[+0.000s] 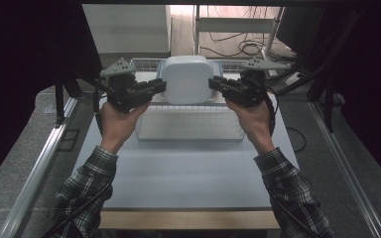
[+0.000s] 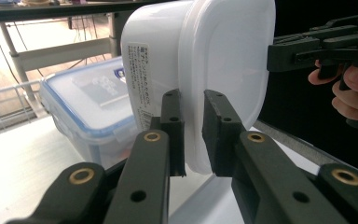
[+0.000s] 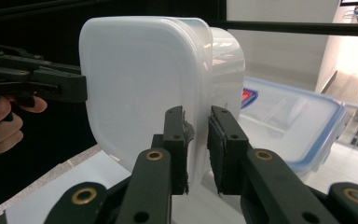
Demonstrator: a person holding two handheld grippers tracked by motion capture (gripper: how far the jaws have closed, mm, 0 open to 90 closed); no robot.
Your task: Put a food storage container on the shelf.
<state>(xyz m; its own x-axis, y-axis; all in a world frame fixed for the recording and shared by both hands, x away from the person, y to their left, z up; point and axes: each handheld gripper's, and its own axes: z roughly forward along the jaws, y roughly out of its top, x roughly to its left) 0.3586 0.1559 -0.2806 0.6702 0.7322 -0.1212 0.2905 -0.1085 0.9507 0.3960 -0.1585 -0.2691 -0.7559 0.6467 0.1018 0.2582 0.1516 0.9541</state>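
Note:
A white plastic container [image 1: 187, 79] with a fitted lid hangs above the table, held from both sides. My left gripper [image 1: 161, 87] is shut on its left rim and my right gripper [image 1: 212, 84] is shut on its right rim. In the left gripper view the jaws [image 2: 193, 135] pinch the lid's edge of the container [image 2: 214, 56], which stands on its side there, and a printed label shows on its wall. The right gripper view shows its jaws [image 3: 196, 149] clamped on the same rim of the container [image 3: 140, 84], with the other gripper [image 3: 42, 84] at the far edge.
A clear box with a blue-edged lid [image 2: 88, 105] [image 3: 293, 126] lies on the table behind and below the white container. A wire basket [image 1: 144, 138] sits on the pale table [image 1: 188, 173] in front of it. Another wire rack [image 1: 144, 63] stands at the back. Dark curtains flank both sides.

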